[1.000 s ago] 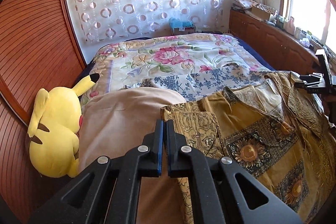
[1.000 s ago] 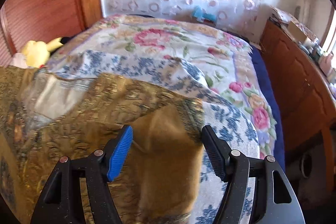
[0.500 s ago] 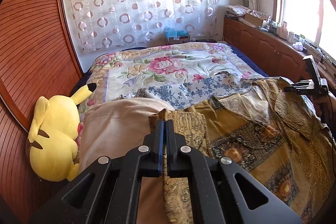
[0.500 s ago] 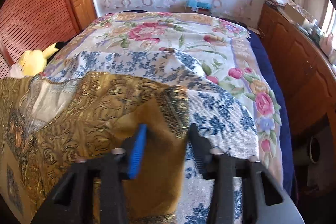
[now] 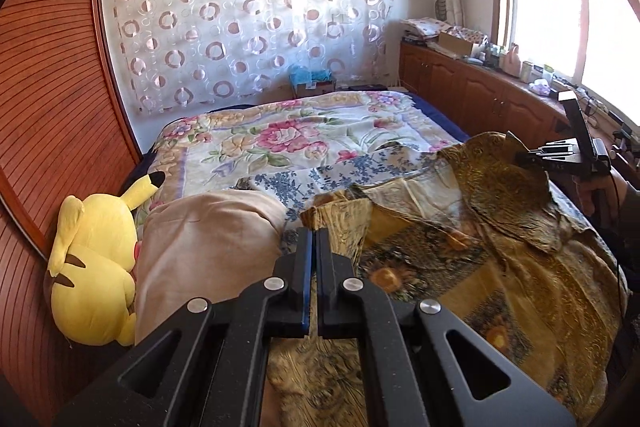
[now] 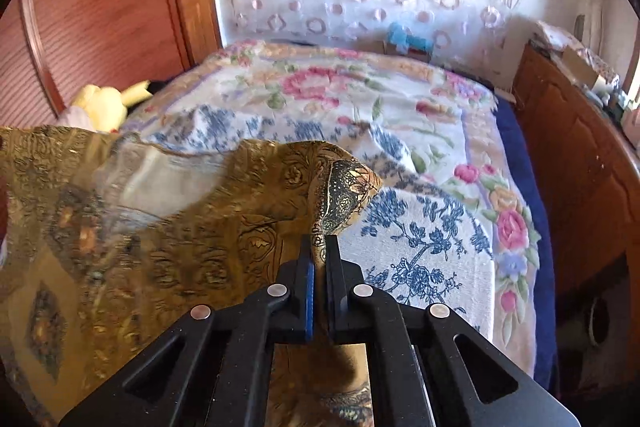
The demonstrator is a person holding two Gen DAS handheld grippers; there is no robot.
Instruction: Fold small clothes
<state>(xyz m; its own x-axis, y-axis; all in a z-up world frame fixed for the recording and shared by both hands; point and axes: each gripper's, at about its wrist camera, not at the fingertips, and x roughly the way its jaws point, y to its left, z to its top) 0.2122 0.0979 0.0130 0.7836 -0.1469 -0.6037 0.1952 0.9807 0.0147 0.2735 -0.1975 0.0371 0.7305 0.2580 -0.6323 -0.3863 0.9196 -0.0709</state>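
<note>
**Both tools pinching the shirt over the bed**

Your shirt (image 5: 460, 267) hangs between the two tools, gold with sunflower panels, its lower part draped toward you and its top edge lifted off the bed (image 5: 304, 135). Your left tool (image 5: 313, 239) has its jaws pressed together on one sleeve end. Your right tool (image 6: 319, 251) is clamped the same way on the dark patterned cuff of the other sleeve; from the left view it sits at the far right, raised, with the cloth peaking up to it.

Under the shirt lies a blue-flowered cloth (image 6: 420, 247), spread across the floral bedspread. Just left of your left tool a beige pillow (image 5: 208, 239) bulges up, touching the shirt's edge. Beside the pillow, a yellow plush (image 5: 92, 267) leans against the wooden wall panel (image 5: 48, 107).

A blue box (image 5: 310, 79) sits beyond the foot of the bed, before the circle-print curtain (image 5: 248, 19). The cabinet (image 5: 480, 95) along the window carries boxes and small bottles.
</note>
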